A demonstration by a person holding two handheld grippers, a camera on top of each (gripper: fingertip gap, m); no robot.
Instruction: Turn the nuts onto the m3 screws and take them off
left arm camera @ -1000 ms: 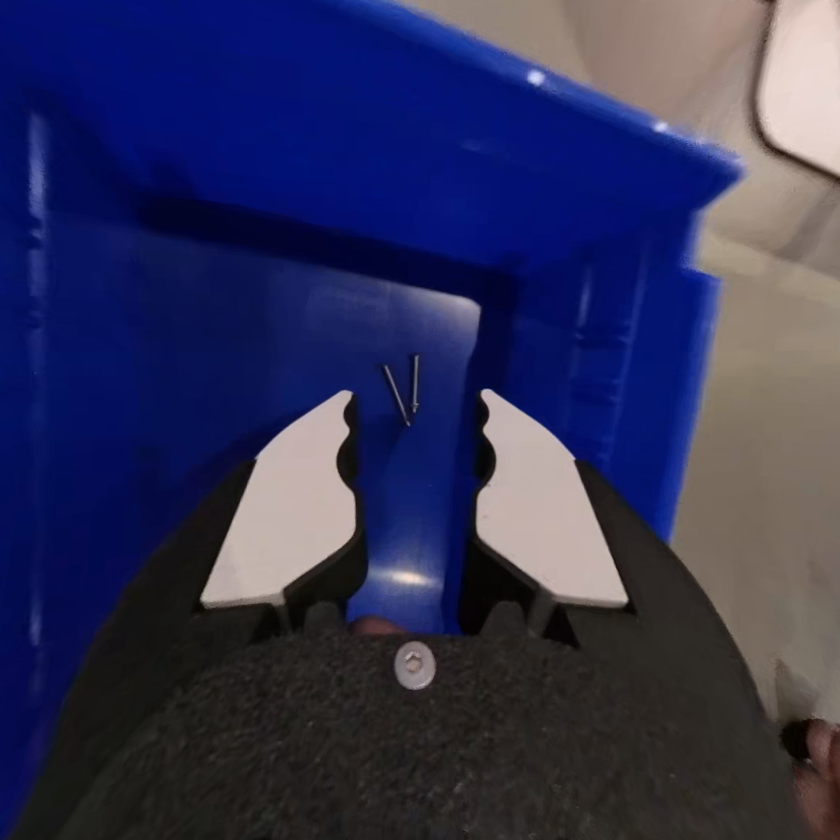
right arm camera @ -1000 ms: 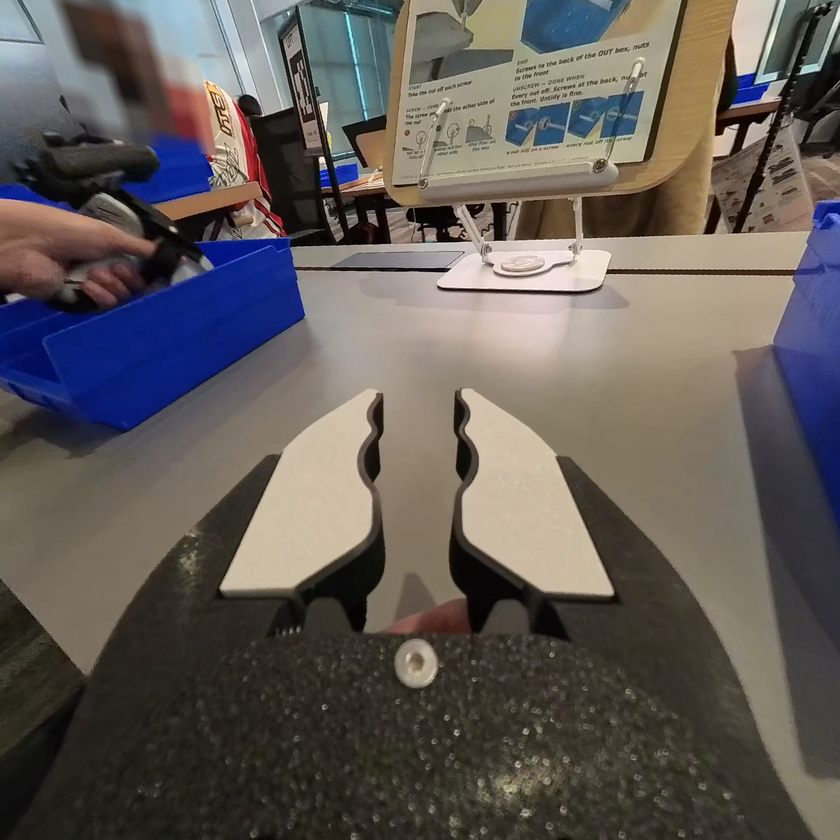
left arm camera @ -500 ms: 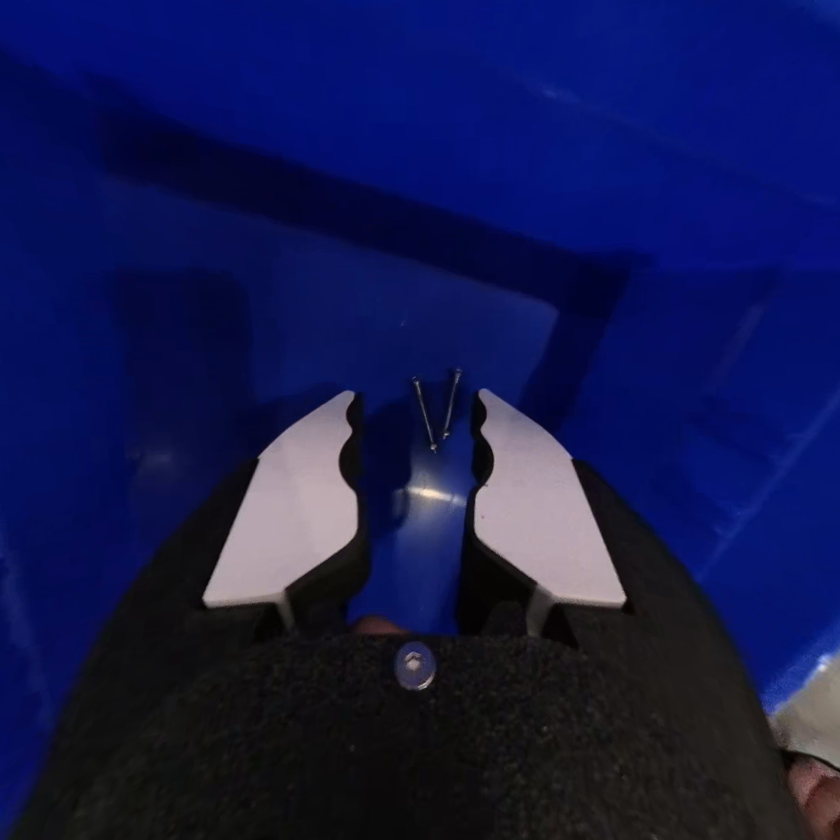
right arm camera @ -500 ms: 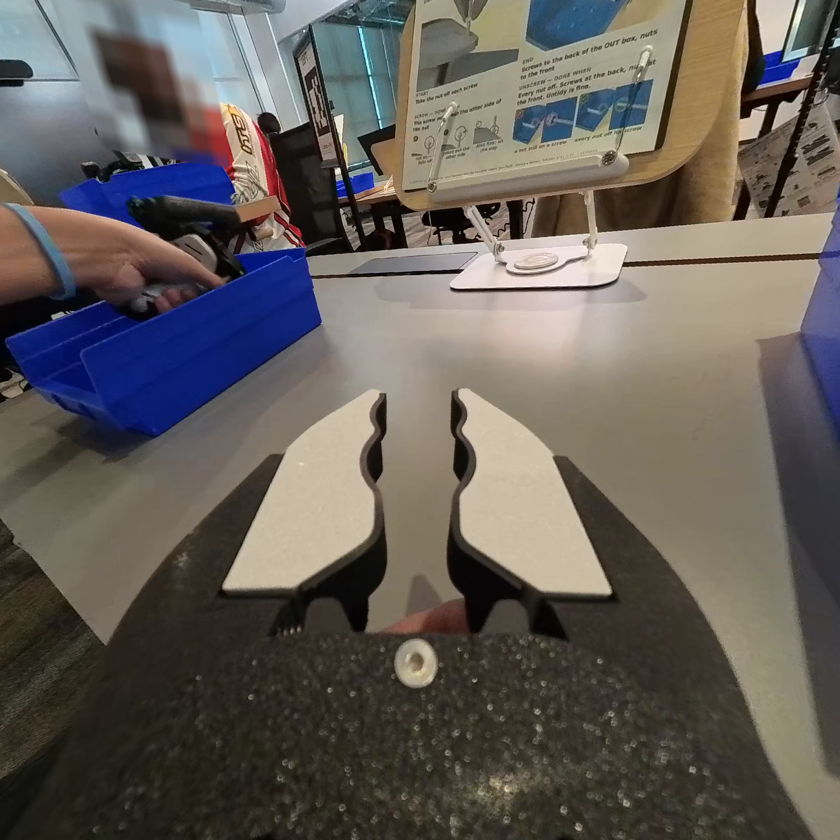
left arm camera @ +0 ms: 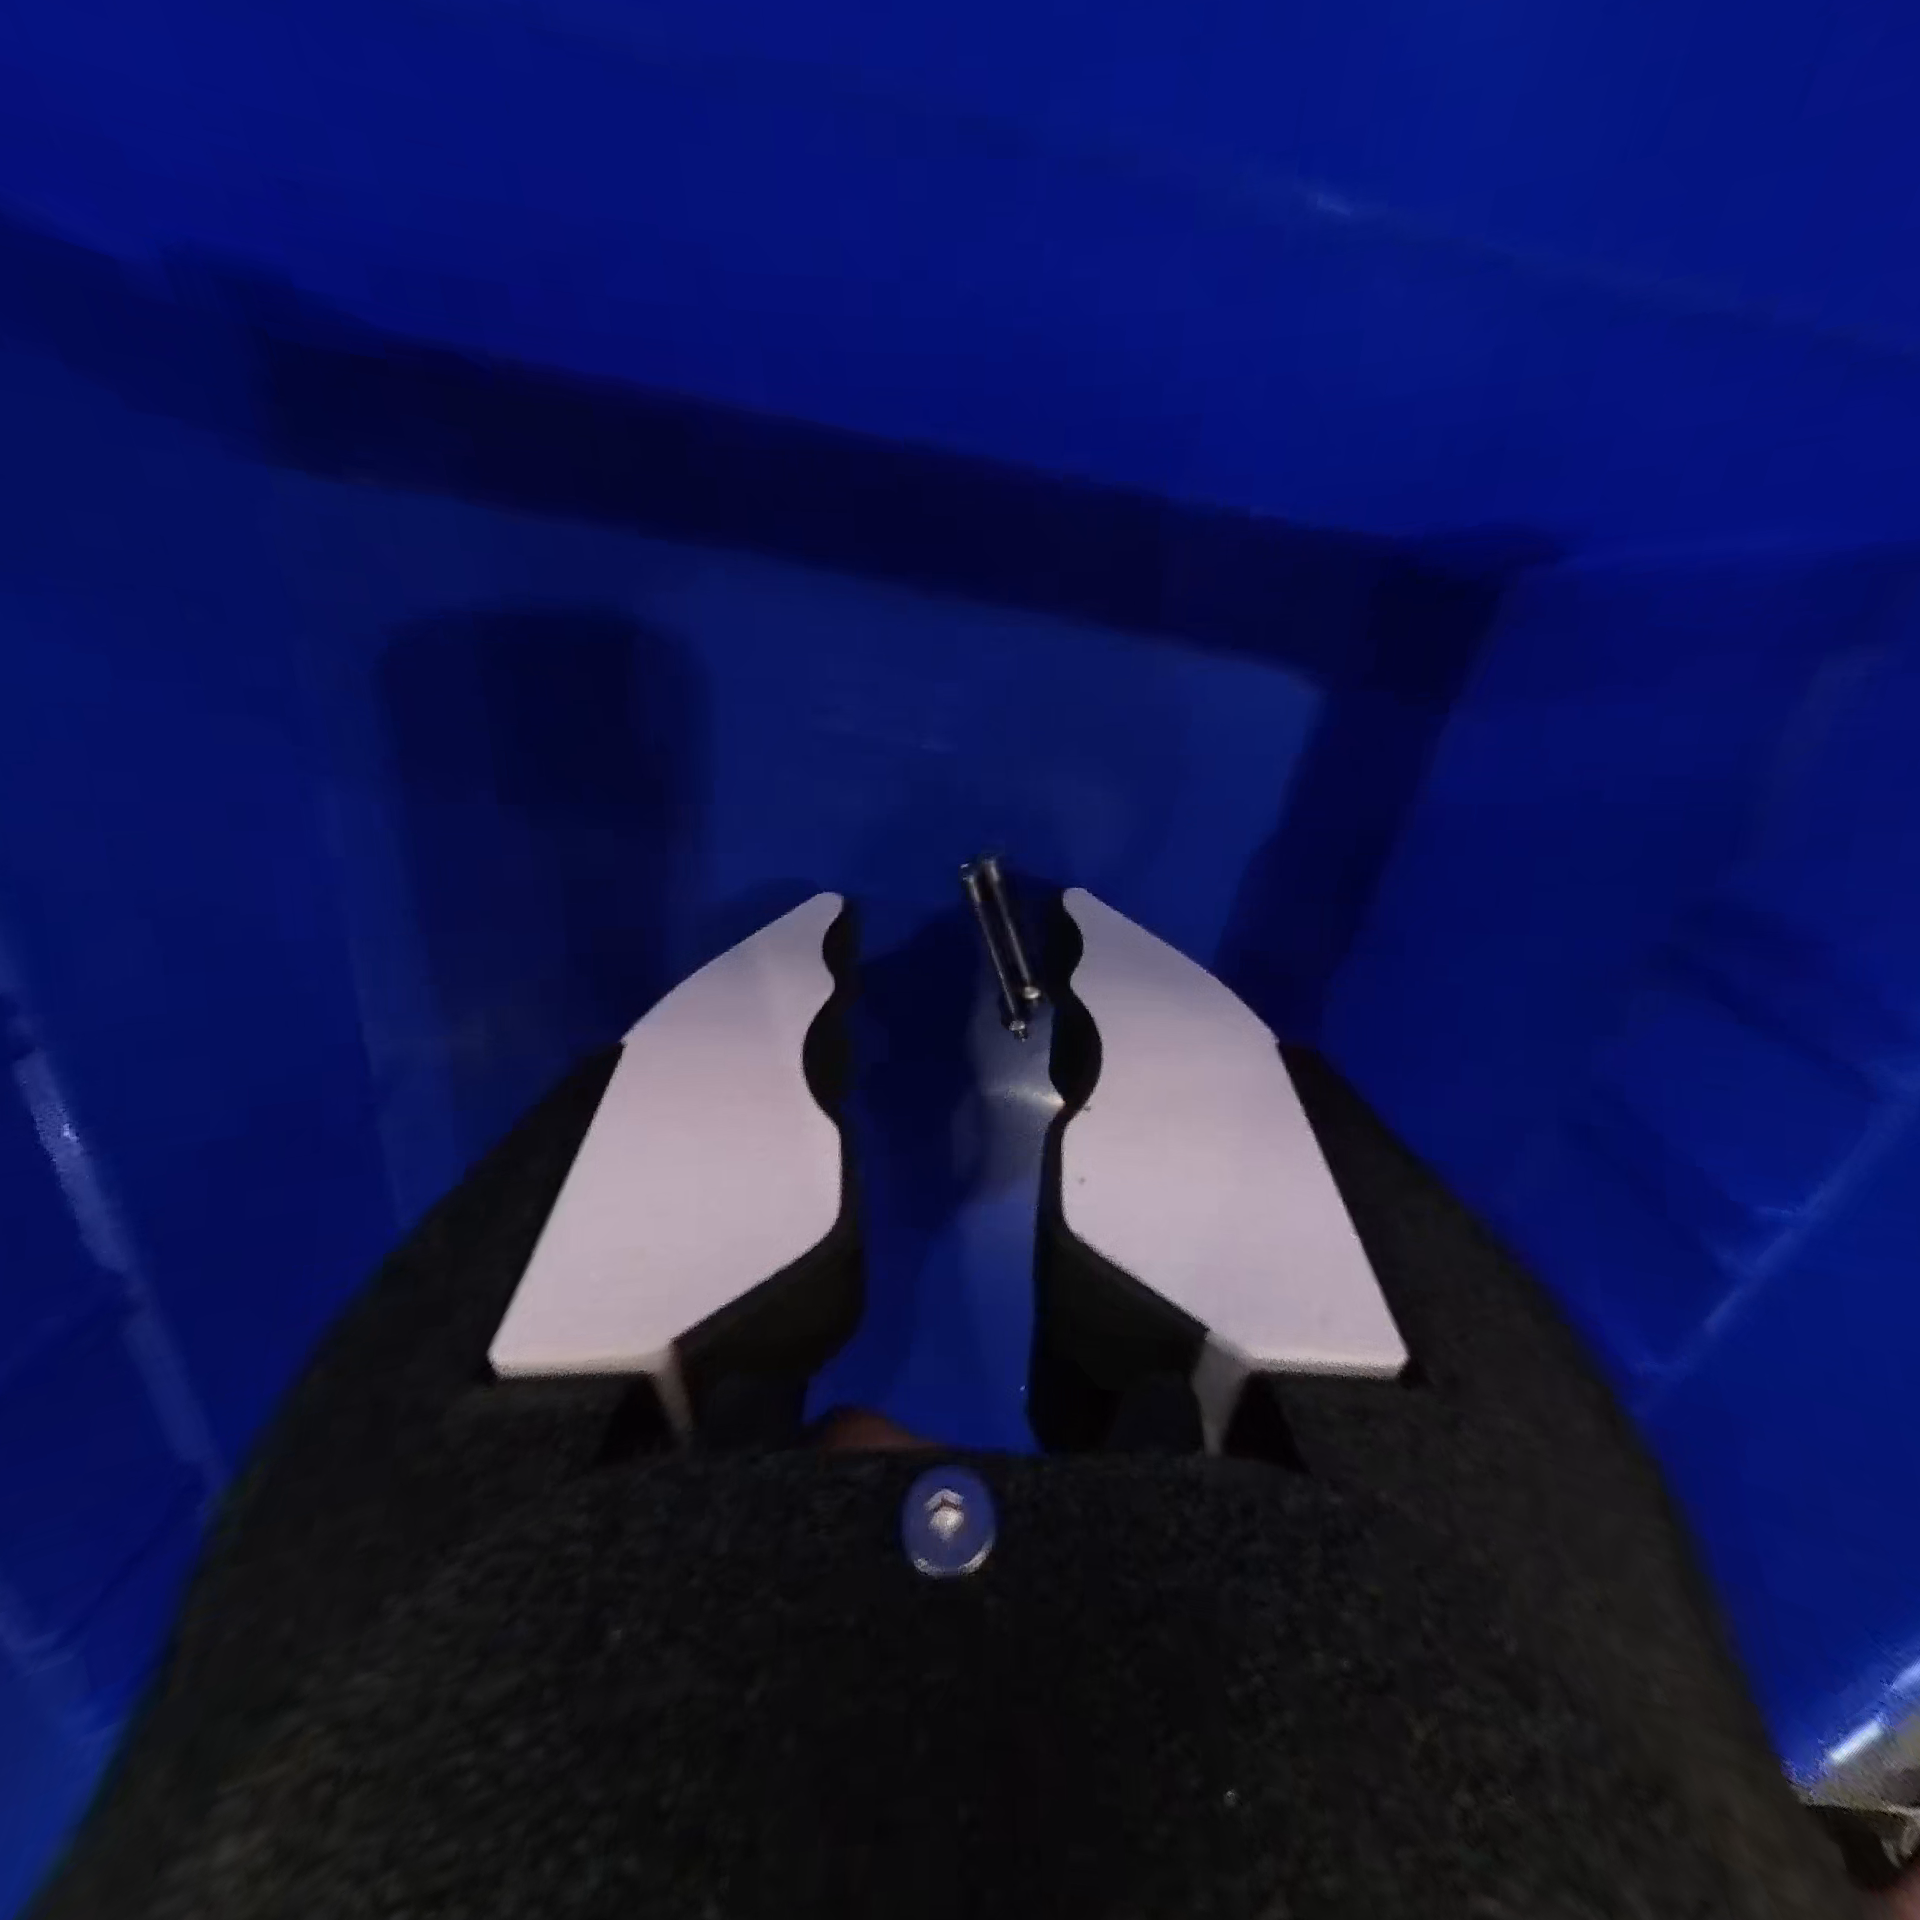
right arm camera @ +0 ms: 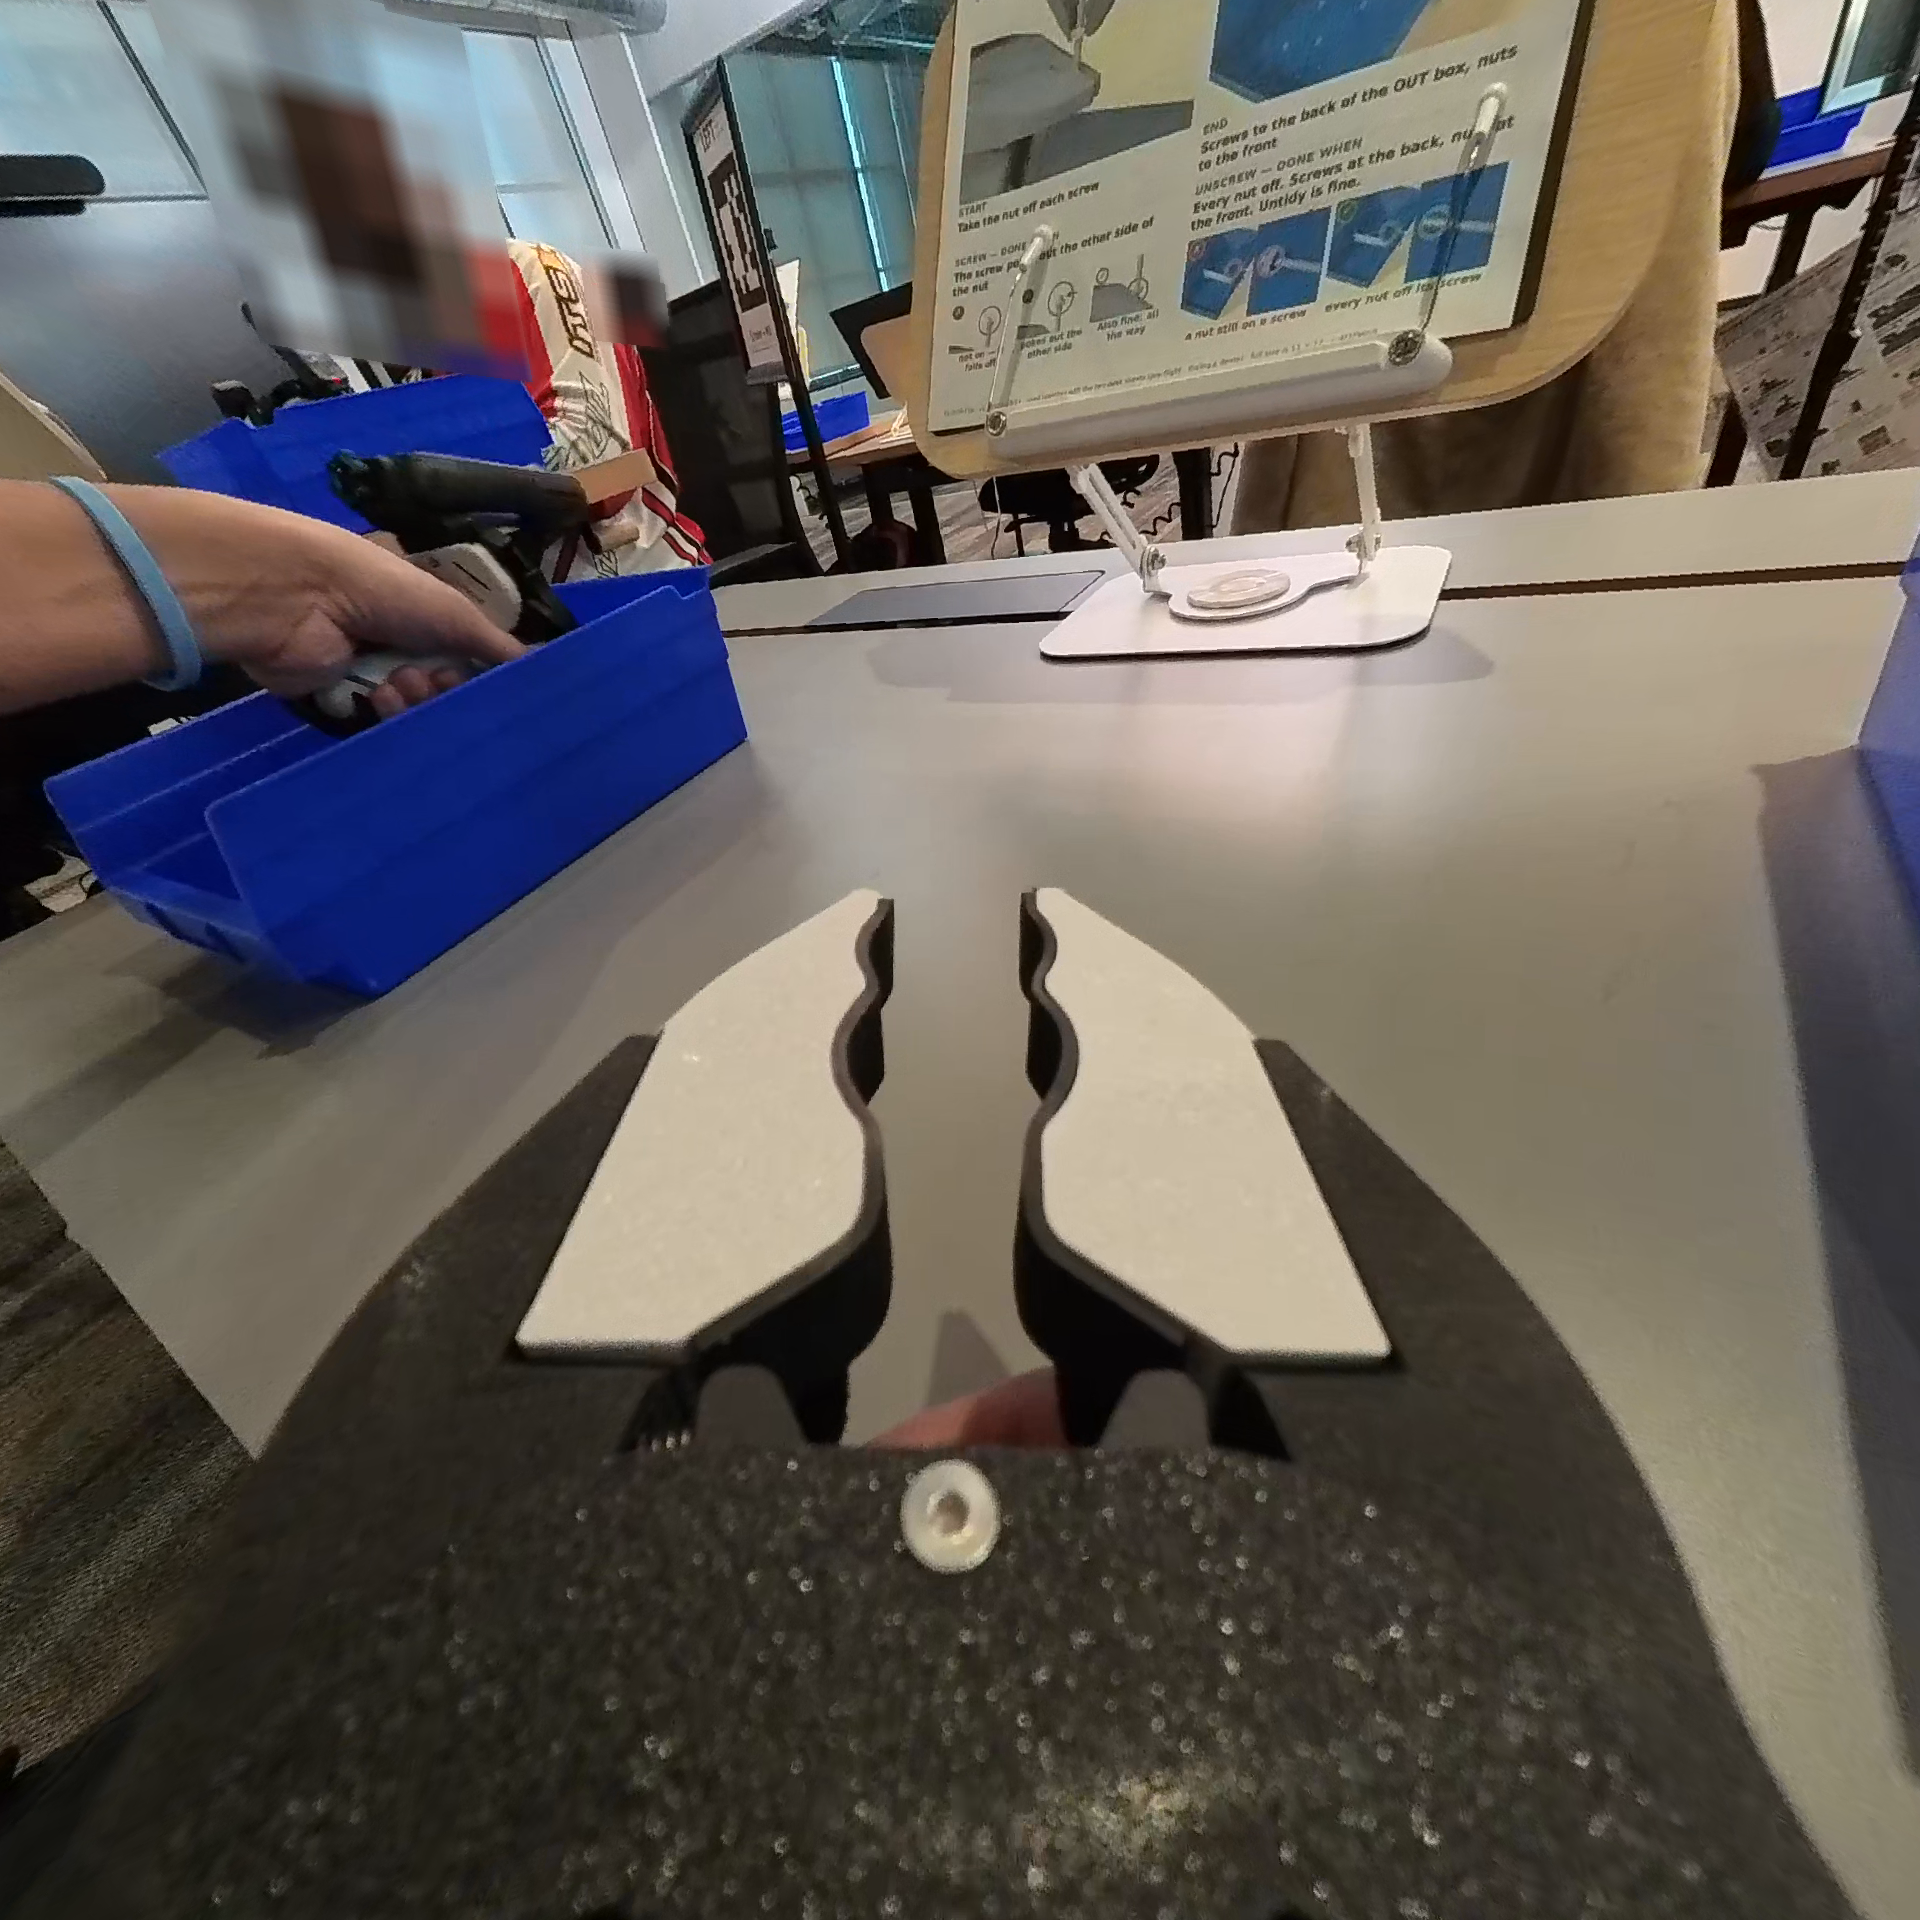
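Inside the blue bin (left arm camera: 727,520), two m3 screws (left arm camera: 1000,940) lay side by side near frame centre, long axes running up-down, tilted slightly leftward at the top. The left gripper (left arm camera: 951,914) was parted around them, gripping nothing. The right gripper (right arm camera: 956,914) sat parted, empty, over the grey table (right arm camera: 1351,883).

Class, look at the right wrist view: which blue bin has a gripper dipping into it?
The blue bin at the table's left: a hand holds the left gripper inside it. The bin at the right edge shows nothing reaching in.
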